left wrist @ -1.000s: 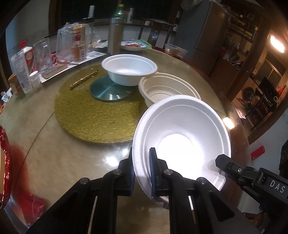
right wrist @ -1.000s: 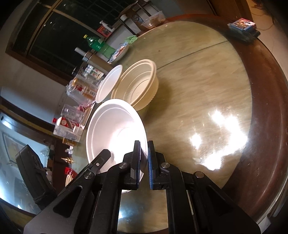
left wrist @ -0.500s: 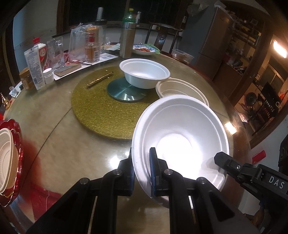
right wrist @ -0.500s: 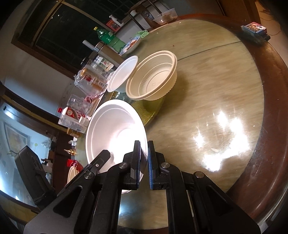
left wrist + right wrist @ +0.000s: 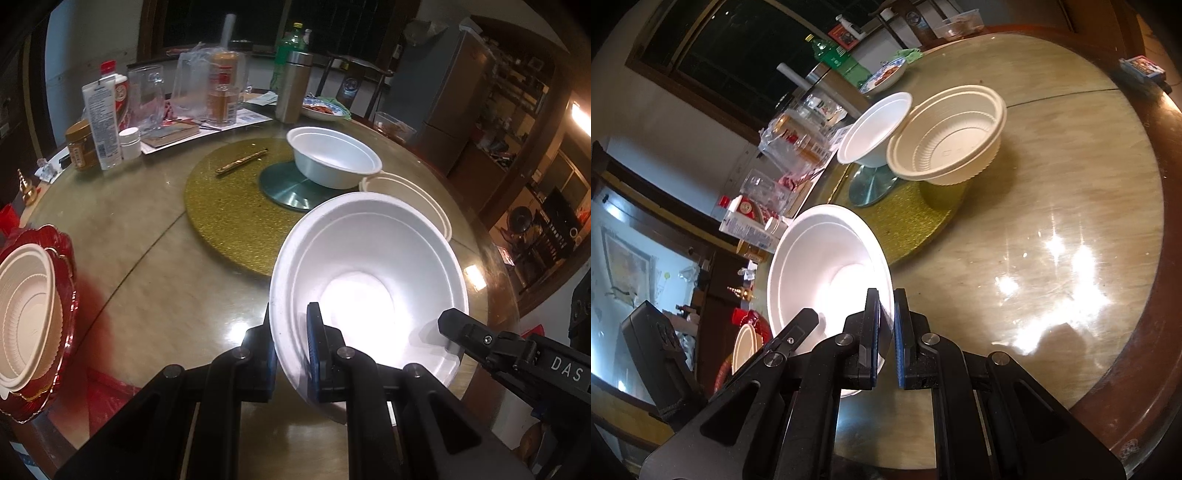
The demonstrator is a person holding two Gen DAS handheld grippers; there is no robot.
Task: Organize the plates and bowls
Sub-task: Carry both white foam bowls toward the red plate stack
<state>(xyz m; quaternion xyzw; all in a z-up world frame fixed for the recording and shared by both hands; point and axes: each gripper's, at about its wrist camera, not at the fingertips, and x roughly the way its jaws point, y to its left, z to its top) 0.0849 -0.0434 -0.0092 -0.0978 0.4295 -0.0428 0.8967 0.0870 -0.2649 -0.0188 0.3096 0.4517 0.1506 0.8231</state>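
Both grippers hold one large white foam bowl [image 5: 369, 273] above the round table; it also shows in the right wrist view [image 5: 827, 266]. My left gripper [image 5: 291, 332] is shut on its left rim. My right gripper [image 5: 885, 325] is shut on its right rim, and its finger shows in the left wrist view [image 5: 465, 332]. A second white bowl [image 5: 334, 157] sits on the gold turntable [image 5: 236, 206]. A cream ribbed bowl [image 5: 949, 136] stands beside it. At the far left a cream bowl [image 5: 26, 310] rests on a red plate [image 5: 62, 243].
Bottles, jars and a glass mug [image 5: 146, 98] crowd the table's far left side. A steel flask [image 5: 293, 86] and a dish of food [image 5: 323, 109] stand at the back. A gold pen [image 5: 242, 160] lies on the turntable. A small box [image 5: 1143, 70] lies near the table edge.
Both grippers have carried the white bowl leftward and back; the red plate with the cream bowl has come further into view at the left. Both grips are unchanged.
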